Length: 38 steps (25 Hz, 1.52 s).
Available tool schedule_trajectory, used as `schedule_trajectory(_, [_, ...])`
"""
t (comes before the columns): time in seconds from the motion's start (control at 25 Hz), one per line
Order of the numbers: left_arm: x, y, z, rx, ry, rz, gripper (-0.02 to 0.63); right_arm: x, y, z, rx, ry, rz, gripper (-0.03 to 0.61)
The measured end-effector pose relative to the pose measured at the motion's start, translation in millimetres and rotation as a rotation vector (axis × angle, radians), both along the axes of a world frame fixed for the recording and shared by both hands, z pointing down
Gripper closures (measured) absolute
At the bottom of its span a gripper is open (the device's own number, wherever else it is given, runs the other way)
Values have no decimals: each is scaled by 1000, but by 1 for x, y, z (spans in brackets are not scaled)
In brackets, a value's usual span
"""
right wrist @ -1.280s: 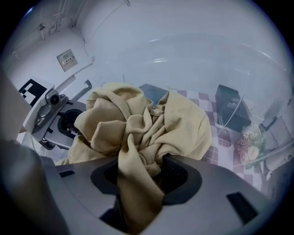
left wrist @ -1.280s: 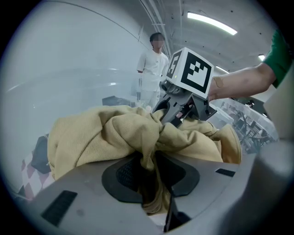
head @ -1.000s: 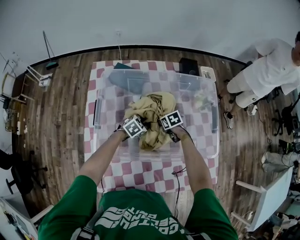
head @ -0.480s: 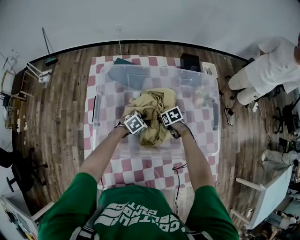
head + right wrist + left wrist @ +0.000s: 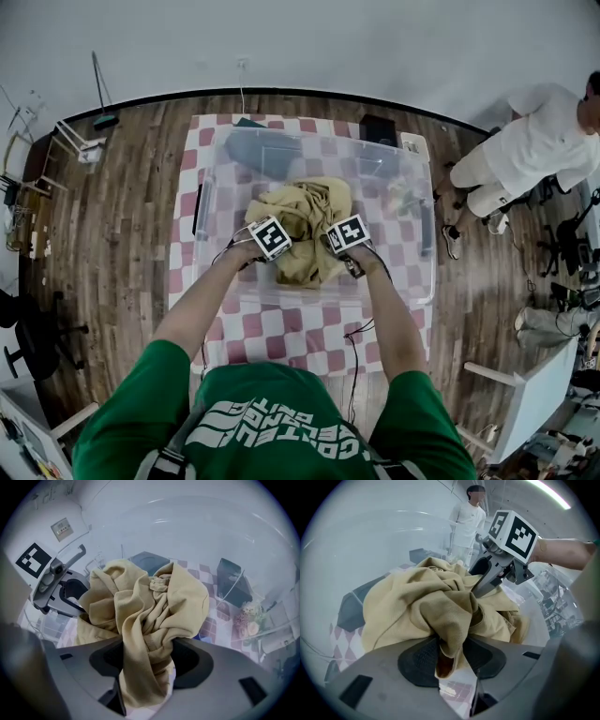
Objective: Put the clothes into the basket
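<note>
As left tongs (image 5: pixel 451 656) and right tongs (image 5: pixel 147 660) loosen on folds, crumpled tan garment (image 5: pixel 305 217) rests in clear basket (image 5: pixel 398 262).

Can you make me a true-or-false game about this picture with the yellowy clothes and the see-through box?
1. The tan garment is inside the clear bin. True.
2. The tablecloth is plain blue. False: it has pink-and-white checks.
3. Both tongs are empty. False: cloth sits between the left gripper's tongs and the right gripper's. Both have just been opening.
4. A person in white stands near the table. True.
</note>
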State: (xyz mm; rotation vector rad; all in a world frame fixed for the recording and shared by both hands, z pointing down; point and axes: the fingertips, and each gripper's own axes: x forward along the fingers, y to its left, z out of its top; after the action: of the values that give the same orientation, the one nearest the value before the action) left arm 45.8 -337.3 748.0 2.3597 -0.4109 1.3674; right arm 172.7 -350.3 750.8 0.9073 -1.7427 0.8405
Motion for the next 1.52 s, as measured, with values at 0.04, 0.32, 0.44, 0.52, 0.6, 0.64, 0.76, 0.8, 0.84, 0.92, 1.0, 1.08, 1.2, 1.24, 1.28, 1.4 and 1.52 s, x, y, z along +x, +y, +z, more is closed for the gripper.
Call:
schedule_trajectory(0.04, [-2, 1, -2, -4, -7, -6, 482, 2, 1, -3, 6, 12, -2, 319])
schedule_trajectory(0.32, [-12, 3, -26, 50, -19, 14, 471, 13, 5, -29, 42, 82, -7, 319])
schedule_trajectory(0.44, [-14, 4, -36, 76, -17, 5, 471, 14, 6, -45, 71, 86, 0, 319])
schedule_trajectory(0.52, [-16, 1, -49, 98, 7, -30, 471, 14, 7, -57, 102, 76, 8, 319])
schedule_trajectory(0.6, [-16, 4, -65, 77, 51, -70, 471, 11, 7, -70, 139, 67, 18, 319])
schedule_trajectory(0.64, [-16, 7, -73, 64, 70, -87, 471, 10, 7, -77, 160, 62, 23, 319])
schedule_trajectory(0.76, [-20, -6, -97, 159, 101, -127, 472, 1, 8, -100, 231, 34, 32, 321])
schedule_trajectory(0.8, [-21, -7, -107, 189, 117, -136, 474, -3, 9, -109, 254, 23, 34, 321])
schedule_trajectory(0.84, [-21, -8, -116, 214, 139, -146, 483, -7, 10, -118, 279, 11, 37, 325])
schedule_trajectory(0.92, [-21, -8, -136, 259, 190, -176, 522, -13, 13, -138, 334, -13, 52, 359])
schedule_trajectory(1.0, [-21, -7, -156, 302, 249, -213, 560, -18, 20, -160, 397, -34, 78, 423])
schedule_trajectory(1.08, [-22, -3, -174, 341, 299, -242, 581, -21, 28, -183, 466, -58, 106, 496])
schedule_trajectory(1.2, [-25, 6, -202, 388, 366, -269, 601, -28, 41, -216, 560, -109, 130, 549])
schedule_trajectory(1.24, [-25, 10, -212, 399, 394, -275, 609, -31, 46, -225, 585, -128, 132, 560])
schedule_trajectory(1.28, [-26, 15, -221, 406, 422, -279, 610, -35, 51, -234, 606, -148, 131, 568])
schedule_trajectory(1.4, [-29, 31, -245, 421, 502, -288, 611, -47, 71, -257, 661, -205, 122, 569])
schedule_trajectory(1.52, [-33, 49, -265, 442, 558, -291, 611, -57, 90, -274, 704, -251, 131, 569])
